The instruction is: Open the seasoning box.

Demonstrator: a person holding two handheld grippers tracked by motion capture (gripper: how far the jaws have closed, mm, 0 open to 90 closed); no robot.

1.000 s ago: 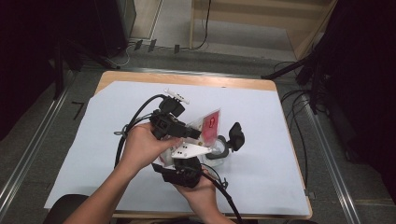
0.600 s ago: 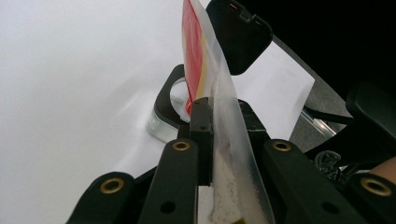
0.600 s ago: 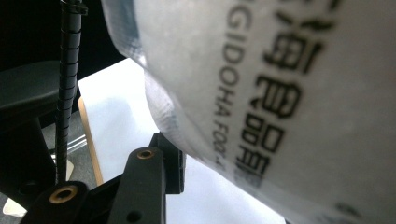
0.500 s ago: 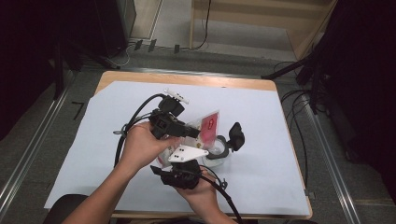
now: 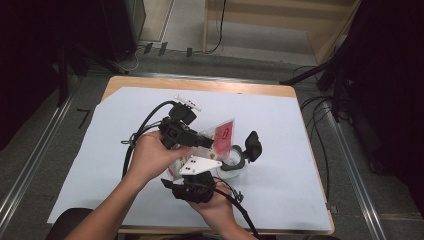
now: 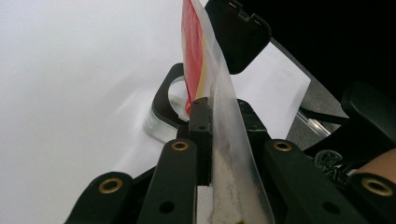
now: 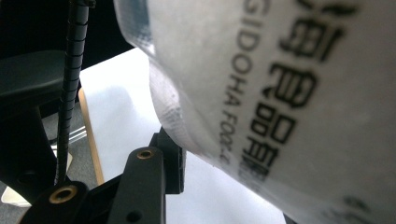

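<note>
My left gripper (image 5: pixel 206 141) is shut on a pouch (image 5: pixel 223 132), red at one end and clear at the other. In the left gripper view the pouch (image 6: pixel 224 102) stands on edge between the jaws, with white grains in its clear part, tipped over the mouth of a clear jar (image 6: pixel 170 100). The jar (image 5: pixel 233 159) has a black rim and a black flip lid (image 5: pixel 252 145) standing open. My right gripper (image 5: pixel 223 168) is shut on the jar from the near side. In the right gripper view the printed jar wall (image 7: pixel 280 93) looms close, with one finger (image 7: pixel 171 161) pressed against it.
A white sheet (image 5: pixel 310 165) covers the wooden table (image 5: pixel 200 84). A small white strip (image 5: pixel 187 102) lies behind the left hand. Cables (image 5: pixel 145 125) trail from both grippers. Dark floor and cables surround the table.
</note>
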